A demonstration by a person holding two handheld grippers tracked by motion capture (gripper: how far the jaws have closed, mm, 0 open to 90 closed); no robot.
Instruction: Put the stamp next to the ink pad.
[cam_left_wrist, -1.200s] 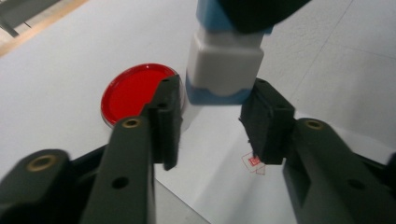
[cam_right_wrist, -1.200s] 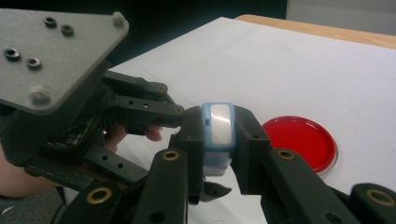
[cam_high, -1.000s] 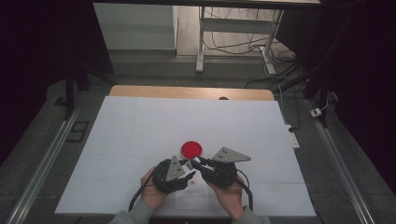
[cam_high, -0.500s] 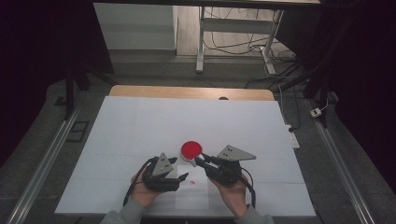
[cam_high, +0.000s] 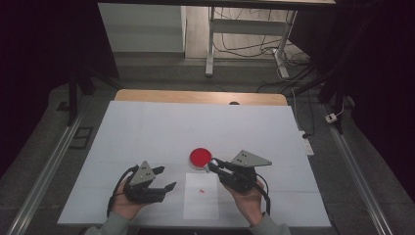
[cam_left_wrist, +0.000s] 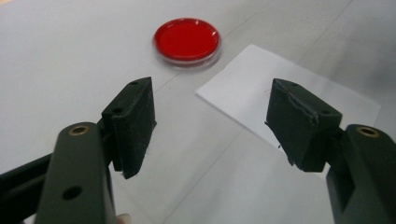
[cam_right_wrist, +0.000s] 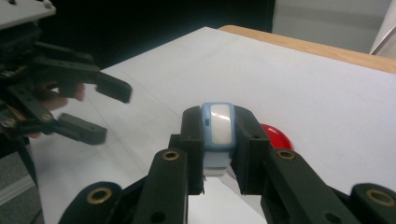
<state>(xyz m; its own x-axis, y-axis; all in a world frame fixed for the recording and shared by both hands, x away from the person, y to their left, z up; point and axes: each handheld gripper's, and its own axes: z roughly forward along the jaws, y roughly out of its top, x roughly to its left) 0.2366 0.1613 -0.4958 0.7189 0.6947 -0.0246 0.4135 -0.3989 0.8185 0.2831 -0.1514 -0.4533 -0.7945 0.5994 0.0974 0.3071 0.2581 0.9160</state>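
A round red dish (cam_high: 201,157) sits on the white table, with a white paper sheet (cam_high: 201,198) just in front of it that bears a tiny red mark (cam_high: 201,190). My right gripper (cam_high: 214,164) points at the dish's near edge. It is shut on a small blue and white object (cam_right_wrist: 218,125), and the red dish (cam_right_wrist: 276,135) peeks out behind its jaws. My left gripper (cam_high: 169,188) hovers left of the paper, open and holding nothing. From the left gripper (cam_left_wrist: 217,109), I see the dish (cam_left_wrist: 187,39) and the paper (cam_left_wrist: 299,88) ahead.
White covering (cam_high: 147,132) spreads over the table, and a bare wooden strip (cam_high: 195,96) shows at the far edge. Metal rails (cam_high: 44,171) run along both sides. Cables and a desk frame (cam_high: 244,44) lie on the floor beyond.
My left gripper has drawn away leftward from the right one, which uncovers the paper sheet. The right gripper has hardly moved.
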